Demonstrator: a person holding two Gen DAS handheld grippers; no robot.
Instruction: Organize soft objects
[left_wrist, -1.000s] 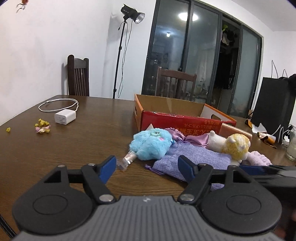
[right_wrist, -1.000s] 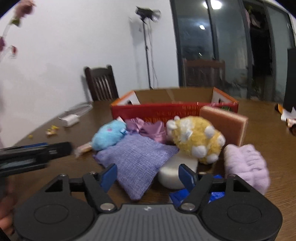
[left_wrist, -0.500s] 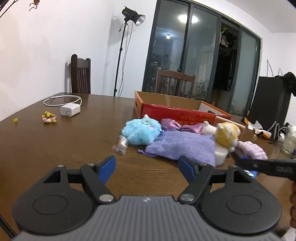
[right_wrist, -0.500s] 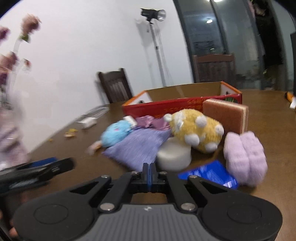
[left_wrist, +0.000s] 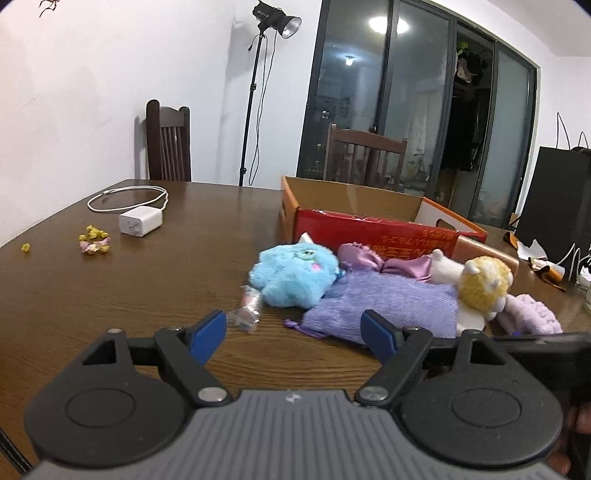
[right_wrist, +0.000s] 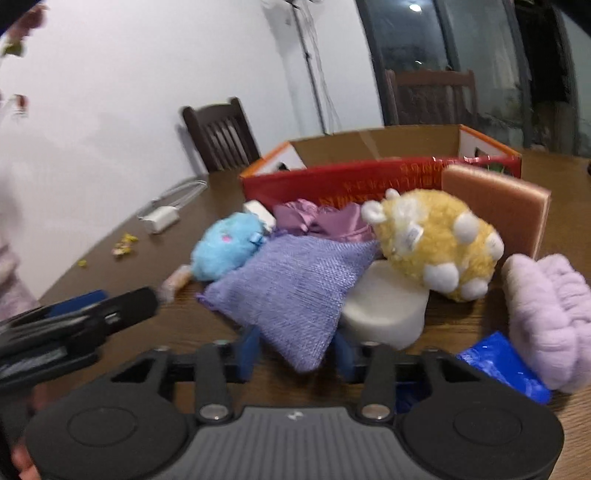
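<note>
A pile of soft things lies on the wooden table in front of a red cardboard box (left_wrist: 369, 225) (right_wrist: 332, 181). It holds a blue plush (left_wrist: 293, 275) (right_wrist: 225, 251), a purple woven pouch (left_wrist: 384, 306) (right_wrist: 295, 288), a lilac satin bag (left_wrist: 384, 262), a yellow plush (left_wrist: 484, 288) (right_wrist: 436, 240), a white foam puck (right_wrist: 384, 314) and a fluffy lilac band (right_wrist: 546, 317). My left gripper (left_wrist: 291, 334) hovers just short of the pile, its jaws opening with nothing between them. My right gripper (right_wrist: 295, 352) is low, its jaws opening, and the pouch's near corner sits between them untouched.
An orange sponge (right_wrist: 495, 210) leans against the box. A blue packet (right_wrist: 502, 365) lies by the lilac band, and a clear wrapper (left_wrist: 247, 314) sits near the blue plush. A white charger with its cable (left_wrist: 140, 223) and yellow crumbs (left_wrist: 94, 240) lie at the far left. Chairs stand behind the table.
The right gripper went from wide open to fully shut, then parted a little and came in around the pouch's corner. The left gripper drew back, then returned towards the pile, still open.
</note>
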